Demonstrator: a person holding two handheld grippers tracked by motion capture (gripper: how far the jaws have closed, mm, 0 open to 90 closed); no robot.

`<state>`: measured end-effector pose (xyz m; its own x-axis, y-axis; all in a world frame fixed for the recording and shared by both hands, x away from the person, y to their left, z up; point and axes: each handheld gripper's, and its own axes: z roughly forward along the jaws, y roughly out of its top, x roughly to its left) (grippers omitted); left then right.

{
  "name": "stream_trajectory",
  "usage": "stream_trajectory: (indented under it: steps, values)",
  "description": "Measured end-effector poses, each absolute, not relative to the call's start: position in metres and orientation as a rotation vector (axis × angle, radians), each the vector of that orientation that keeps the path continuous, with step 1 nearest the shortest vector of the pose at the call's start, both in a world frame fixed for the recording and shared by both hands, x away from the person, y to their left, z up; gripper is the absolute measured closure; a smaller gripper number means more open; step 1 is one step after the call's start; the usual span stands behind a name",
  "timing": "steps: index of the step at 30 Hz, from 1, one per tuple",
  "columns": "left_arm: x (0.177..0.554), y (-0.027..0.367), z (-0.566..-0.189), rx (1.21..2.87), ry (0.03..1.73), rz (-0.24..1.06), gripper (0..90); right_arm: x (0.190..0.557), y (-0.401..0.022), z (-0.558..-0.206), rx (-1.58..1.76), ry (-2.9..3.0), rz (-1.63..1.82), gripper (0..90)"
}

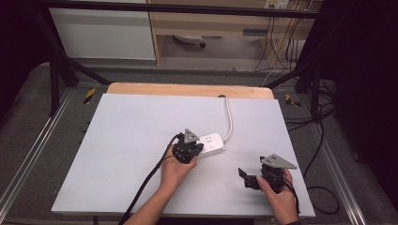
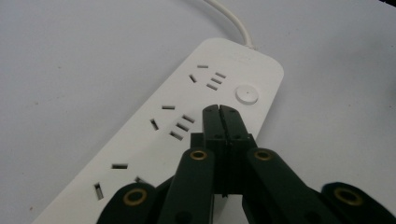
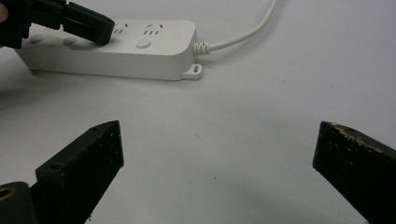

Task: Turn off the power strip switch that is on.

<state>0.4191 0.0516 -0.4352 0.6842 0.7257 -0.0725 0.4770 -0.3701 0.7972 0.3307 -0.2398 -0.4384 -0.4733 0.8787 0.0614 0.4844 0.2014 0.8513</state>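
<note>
Left gripper (image 2: 219, 109), jaws pressed together, hides part of power strip (image 2: 187, 121); right gripper (image 3: 215, 154) spread.

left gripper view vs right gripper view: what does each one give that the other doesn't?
Left gripper view alone: the left gripper from behind, jaws shut together with nothing between them, tips over the power strip beside a round button, with the socket slots seen from above.

Right gripper view alone: the right gripper with jaws wide open over bare table, the strip's side wall and its mounting tab.

Both: the white strip, its white cord and the left gripper's tips at the strip's top.
</note>
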Motion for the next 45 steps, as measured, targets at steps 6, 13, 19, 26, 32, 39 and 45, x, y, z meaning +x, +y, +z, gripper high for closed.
stream_trajectory:
  steps: [6, 13, 19, 26, 32, 39, 45]
  values:
    - [0.4197, 0.0520, -0.4351, 2.038, 0.932, 0.357, 90.0, 0.3306, -0.2392, -0.4385, 1.272, 2.042, 1.195, 2.6]
    - [0.4184, 0.0501, -0.4353, 2.042, 0.930, 0.378, 90.0, 0.3304, -0.2392, -0.4384, 1.270, 2.042, 1.194, 2.6]
    - [0.4210, 0.0531, -0.4354, 2.031, 0.952, 0.360, 90.0, 0.3303, -0.2388, -0.4384, 1.269, 2.044, 1.194, 2.6]
    - [0.4190, 0.0509, -0.4355, 2.045, 0.932, 0.392, 90.0, 0.3304, -0.2386, -0.4384, 1.271, 2.044, 1.196, 2.6]
    - [0.4195, 0.0512, -0.4352, 2.047, 0.935, 0.386, 90.0, 0.3302, -0.2383, -0.4384, 1.275, 2.046, 1.195, 2.6]
    - [0.4173, 0.0476, -0.4347, 2.071, 0.920, 0.428, 90.0, 0.3301, -0.2385, -0.4384, 1.270, 2.047, 1.194, 2.6]
    - [0.4181, 0.0478, -0.4351, 2.060, 0.926, 0.423, 90.0, 0.3306, -0.2388, -0.4390, 1.276, 2.046, 1.196, 2.6]
